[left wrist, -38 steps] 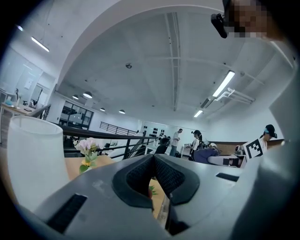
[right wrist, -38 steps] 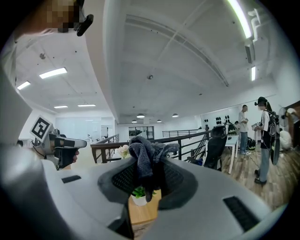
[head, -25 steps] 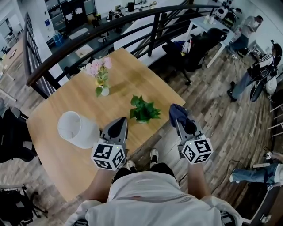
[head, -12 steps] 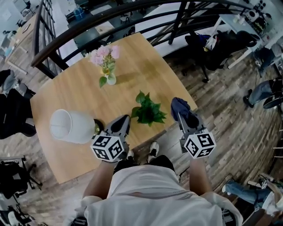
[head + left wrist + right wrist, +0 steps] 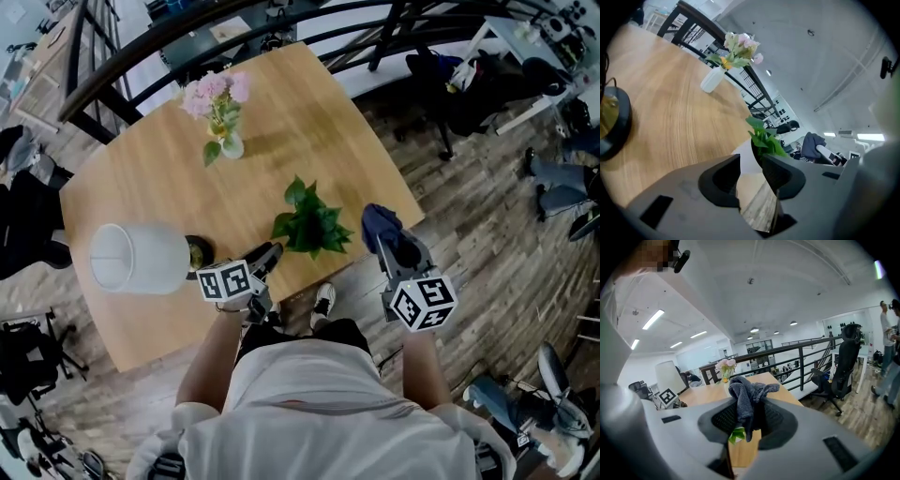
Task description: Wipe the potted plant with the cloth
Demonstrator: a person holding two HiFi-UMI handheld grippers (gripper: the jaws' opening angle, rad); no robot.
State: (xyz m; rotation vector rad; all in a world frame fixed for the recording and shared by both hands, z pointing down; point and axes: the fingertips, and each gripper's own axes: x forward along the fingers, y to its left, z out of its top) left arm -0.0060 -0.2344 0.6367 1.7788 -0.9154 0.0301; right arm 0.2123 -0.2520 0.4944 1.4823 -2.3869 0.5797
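Potted plant point(image 5: 309, 225) is found just ahead of the empty, opening left tool point(image 5: 271, 250), leftward of the cloth point(image 5: 379, 221) clamped in the right tool point(image 5: 387, 246).

Pot point(image 5: 746, 157) mostly behind left gripper point(image 5: 751, 166) jaws. Lamp base point(image 5: 611, 124) cut at view's edge. Plant point(image 5: 737, 435) nearly hidden under cloth point(image 5: 746, 401).

- A big wooden table point(image 5: 309, 131) stands on a floor point(image 5: 487, 225) made of brown wood planks.
- A black railing point(image 5: 801, 366) with bars runs along the far side of the table.
- A black office chair point(image 5: 846, 362) stands on the floor close to the railing.
- A white lamp point(image 5: 131, 258) stands on the table, near one edge.
- The ceiling point(image 5: 787, 287) is white, with long lights point(image 5: 652, 318) and small round lights point(image 5: 754, 329) shining.
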